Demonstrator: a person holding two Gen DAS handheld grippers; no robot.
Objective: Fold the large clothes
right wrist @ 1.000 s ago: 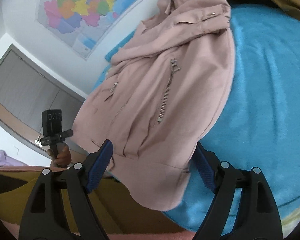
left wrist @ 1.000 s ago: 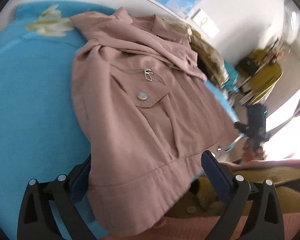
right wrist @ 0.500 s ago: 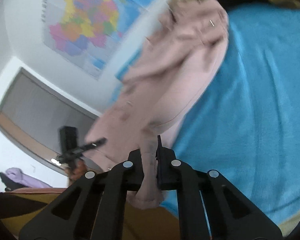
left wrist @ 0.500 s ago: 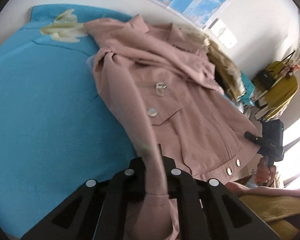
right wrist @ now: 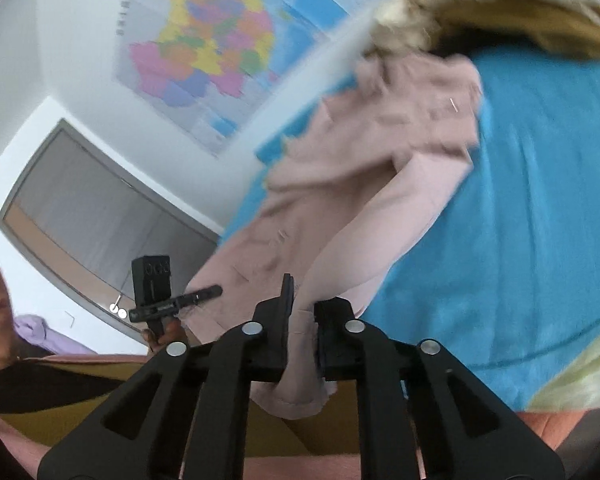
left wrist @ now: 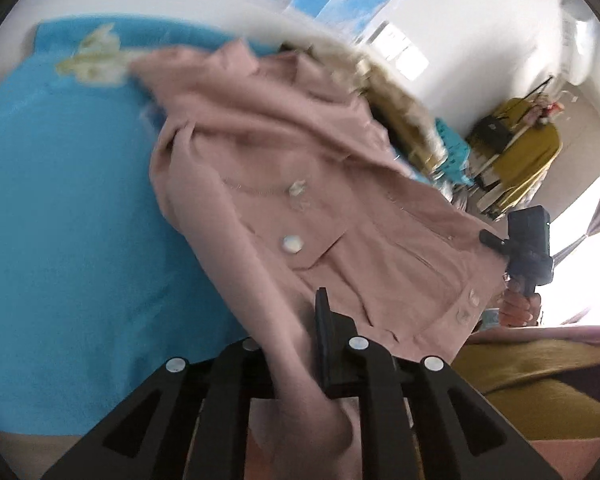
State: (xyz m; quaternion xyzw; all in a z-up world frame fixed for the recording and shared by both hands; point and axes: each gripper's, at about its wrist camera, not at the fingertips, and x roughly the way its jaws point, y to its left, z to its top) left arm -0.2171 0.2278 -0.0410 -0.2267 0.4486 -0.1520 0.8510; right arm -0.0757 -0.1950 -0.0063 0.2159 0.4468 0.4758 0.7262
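A pink jacket (left wrist: 300,184) with zips and snap buttons lies on a blue bedspread (left wrist: 60,220), its collar toward the far wall. My left gripper (left wrist: 296,332) is shut on the jacket's bottom hem at one corner and holds it lifted. The right wrist view shows the same jacket (right wrist: 360,184) stretched up off the bedspread (right wrist: 540,220). My right gripper (right wrist: 302,312) is shut on the hem at the other corner. The pinched cloth hangs bunched below both pairs of fingers.
A fur-trimmed mustard coat (right wrist: 480,12) lies behind the jacket by the wall. A map (right wrist: 212,52) hangs on the wall. A person's hand holds a small black camera (left wrist: 528,248) beside the bed, also in the right wrist view (right wrist: 152,284). Mustard cloth (left wrist: 540,376) lies at the near edge.
Both grippers closed on the jacket's bottom hem, then lifted it. The jacket is now pulled up and toward me, off the bedspread at its near end.
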